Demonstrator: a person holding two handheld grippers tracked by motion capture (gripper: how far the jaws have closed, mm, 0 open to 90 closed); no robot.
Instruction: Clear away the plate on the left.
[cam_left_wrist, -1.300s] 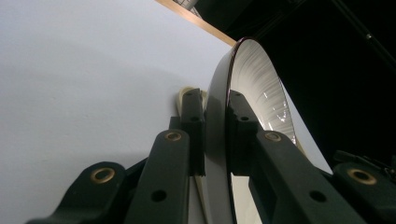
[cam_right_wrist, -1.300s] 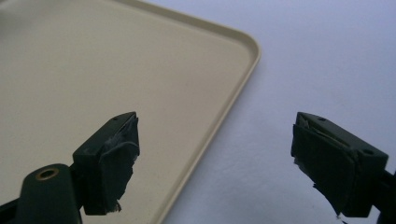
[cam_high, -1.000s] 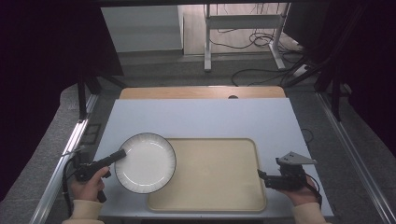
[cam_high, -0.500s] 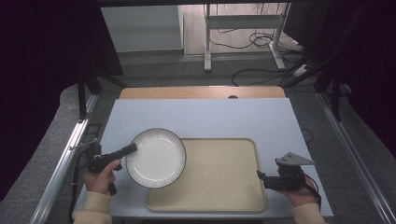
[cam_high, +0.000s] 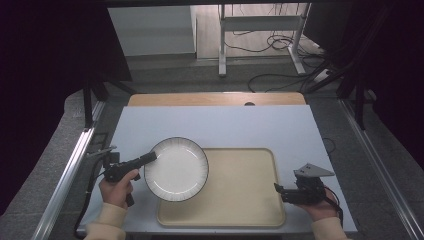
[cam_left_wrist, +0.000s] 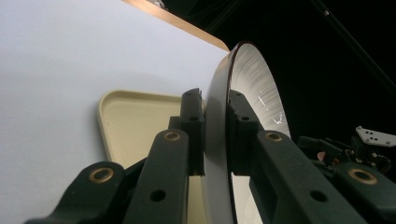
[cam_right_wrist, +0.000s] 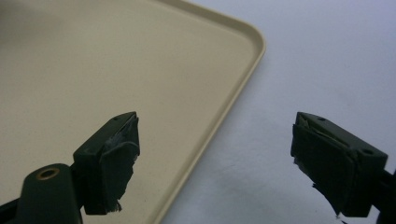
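Left gripper (cam_high: 149, 159) is clamped on the rim of the plate (cam_high: 176, 169), jaws pinching its left edge from both faces; the left gripper view shows the pads tight against the plate (cam_left_wrist: 219, 140) with no gap. Right gripper (cam_high: 277, 189) stands with its jaws wide apart and nothing between them; in the right gripper view it (cam_right_wrist: 215, 161) straddles the right edge of the tray (cam_right_wrist: 116, 70), one pad over the tray, the other over the table (cam_right_wrist: 327, 56).

Largest to smallest:

Table (cam_high: 210, 125): pale grey-blue top, a strip of wood along its far edge.

Tray (cam_high: 240, 200): beige, rectangular, rounded corners, lying flat on the near half of the table, right of centre. Its floor is bare on the right-hand side.

Plate: white, round, dark rim line with fine ribbing. It overlaps the tray's front-left corner, part above the tray and part above the bare table. In the left gripper view it appears edge-on, with the tray (cam_left_wrist: 135, 121) beyond. Whether its underside touches the tray cannot be told.

Left hand (cam_high: 119, 189): wraps the gripper handle, cream sleeve at the wrist. Right hand (cam_high: 320, 206) holds its gripper just off the tray's right edge.
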